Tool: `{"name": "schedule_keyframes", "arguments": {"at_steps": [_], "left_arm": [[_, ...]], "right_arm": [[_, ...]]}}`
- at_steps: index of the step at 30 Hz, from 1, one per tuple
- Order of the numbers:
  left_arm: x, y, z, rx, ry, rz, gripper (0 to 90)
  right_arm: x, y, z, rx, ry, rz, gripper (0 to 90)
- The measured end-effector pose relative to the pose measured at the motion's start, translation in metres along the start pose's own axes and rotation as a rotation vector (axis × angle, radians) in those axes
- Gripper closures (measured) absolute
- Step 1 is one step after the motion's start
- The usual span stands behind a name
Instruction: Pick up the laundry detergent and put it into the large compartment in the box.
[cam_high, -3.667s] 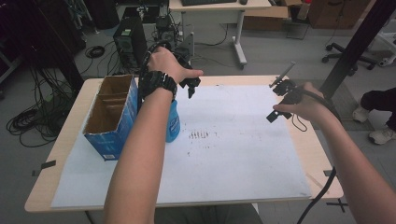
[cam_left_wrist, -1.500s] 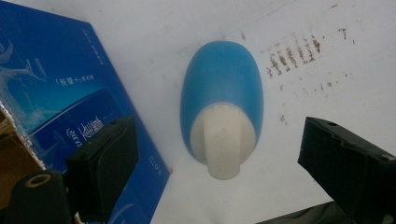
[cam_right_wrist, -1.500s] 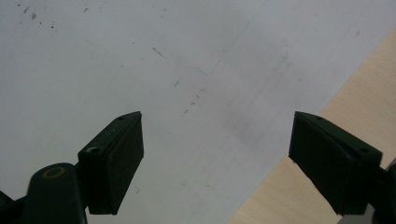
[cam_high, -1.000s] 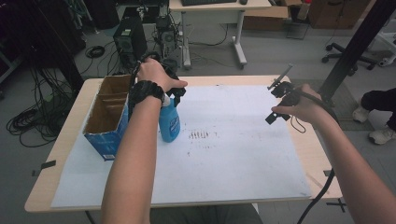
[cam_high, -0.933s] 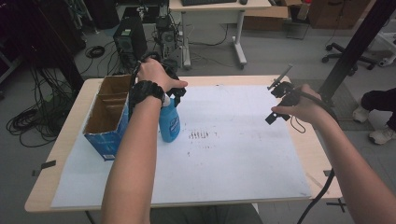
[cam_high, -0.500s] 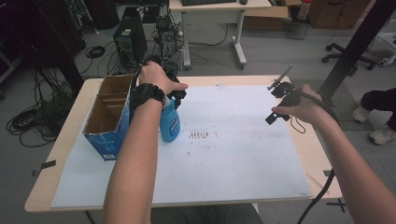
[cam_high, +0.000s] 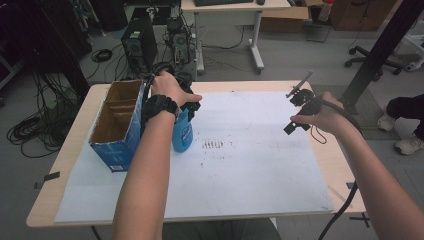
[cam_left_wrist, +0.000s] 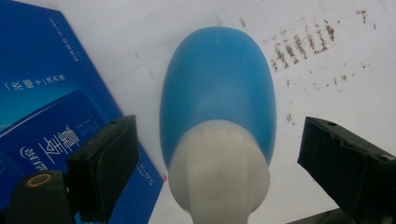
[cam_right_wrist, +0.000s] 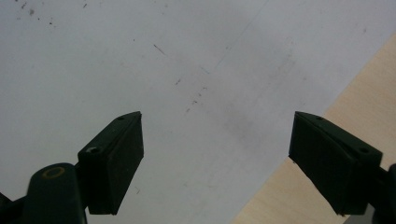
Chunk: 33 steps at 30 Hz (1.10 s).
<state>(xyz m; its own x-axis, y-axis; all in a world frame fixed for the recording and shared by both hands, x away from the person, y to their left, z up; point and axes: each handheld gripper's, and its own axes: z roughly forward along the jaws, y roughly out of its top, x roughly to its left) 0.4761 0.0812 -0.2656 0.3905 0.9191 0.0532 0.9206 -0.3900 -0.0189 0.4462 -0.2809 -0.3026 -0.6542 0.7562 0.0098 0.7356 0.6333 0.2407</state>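
Observation:
A blue spray bottle (cam_high: 182, 134) with a white neck (cam_left_wrist: 219, 172) stands upright on the white paper sheet (cam_high: 240, 165), right beside a blue cardboard box (cam_high: 120, 125). My left gripper (cam_left_wrist: 219, 158) hangs directly above the bottle, open, with one jaw on each side of the white neck and not touching it. In the high view the left gripper (cam_high: 187, 102) sits over the bottle's top under the hand. My right gripper (cam_high: 296, 111) is held above the right part of the sheet, open with nothing between its jaws (cam_right_wrist: 217, 158).
The open-topped box (cam_left_wrist: 42, 116) stands at the table's left, touching or nearly touching the bottle. Dark smudge marks (cam_high: 214, 145) lie on the sheet near the middle. The wooden table edge (cam_right_wrist: 327, 154) shows past the sheet's right border. Cables trail from both grippers.
My left gripper has come back from the right and lowered over the bottle's top, its jaws now straddling the neck. The right gripper has stayed where it was.

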Motion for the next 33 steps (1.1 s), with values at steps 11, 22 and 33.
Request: {"name": "schedule_keyframes", "arguments": {"at_steps": [11,22,33], "left_arm": [[-0.002,0.001,0.012,0.013,0.007,0.004,13.1],[-0.002,0.001,0.021,0.023,0.016,0.014,13.9],[-0.003,0.001,0.029,0.031,0.022,0.015,14.8]], "right_arm": [[0.000,-0.001,0.002,0.002,0.001,-0.002,18.2],[0.001,-0.001,0.004,0.005,0.004,-0.002,18.2],[0.001,0.000,0.006,0.006,0.004,-0.003,18.2]]}}
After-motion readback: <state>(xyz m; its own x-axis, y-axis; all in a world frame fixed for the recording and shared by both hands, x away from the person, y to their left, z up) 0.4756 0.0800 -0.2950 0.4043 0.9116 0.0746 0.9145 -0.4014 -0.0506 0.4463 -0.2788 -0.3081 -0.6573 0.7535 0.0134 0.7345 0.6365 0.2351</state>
